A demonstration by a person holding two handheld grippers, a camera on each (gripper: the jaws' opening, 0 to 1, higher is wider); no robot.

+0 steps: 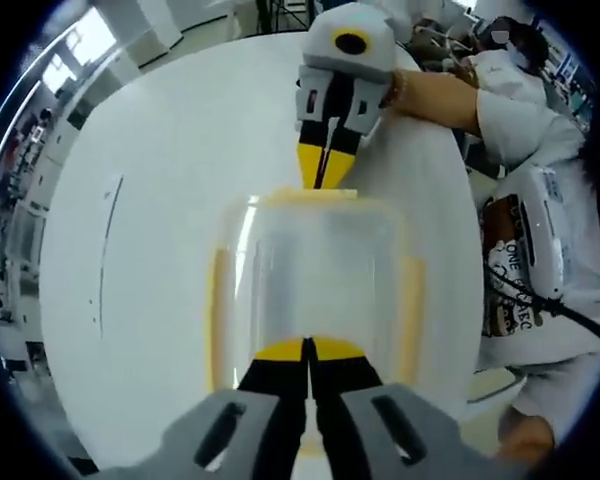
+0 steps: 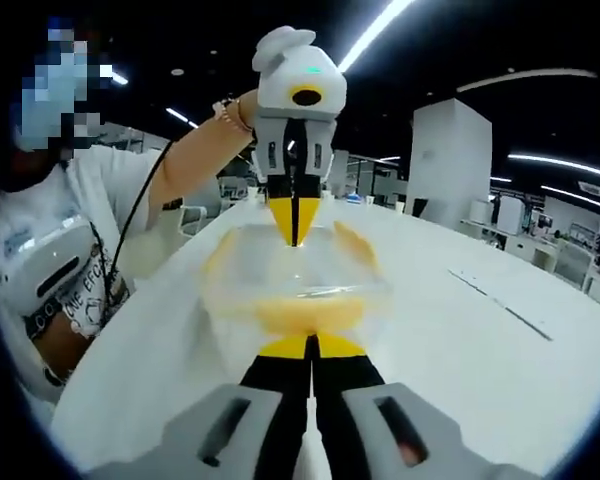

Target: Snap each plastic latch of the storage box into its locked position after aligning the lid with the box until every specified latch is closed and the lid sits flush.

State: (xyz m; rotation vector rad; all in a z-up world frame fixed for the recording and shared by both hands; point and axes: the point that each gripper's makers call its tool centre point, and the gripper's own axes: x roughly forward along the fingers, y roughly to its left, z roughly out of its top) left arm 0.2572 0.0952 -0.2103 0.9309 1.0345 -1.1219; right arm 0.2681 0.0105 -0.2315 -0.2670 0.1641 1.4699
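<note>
A clear plastic storage box [image 1: 315, 275] with its lid on lies on the white table [image 1: 150, 230]. Yellow latches [image 1: 216, 310] run along its sides, and another yellow latch [image 1: 315, 195] sits at the far end. My left gripper [image 1: 308, 350] is shut, its tips resting at the box's near end. My right gripper [image 1: 322, 178] comes in from the far side, shut, tips touching the far latch. In the right gripper view, the box [image 2: 295, 275] lies between the right gripper [image 2: 313, 345], behind a yellow latch [image 2: 310, 315], and the left gripper [image 2: 293, 235] at the opposite end.
The table's [image 2: 480, 330] curved edge runs close on the right [image 1: 470, 330]. A person in a white shirt [image 1: 525, 120] stands beside it, arm reaching over the table. Office desks and partitions [image 2: 450, 160] lie beyond.
</note>
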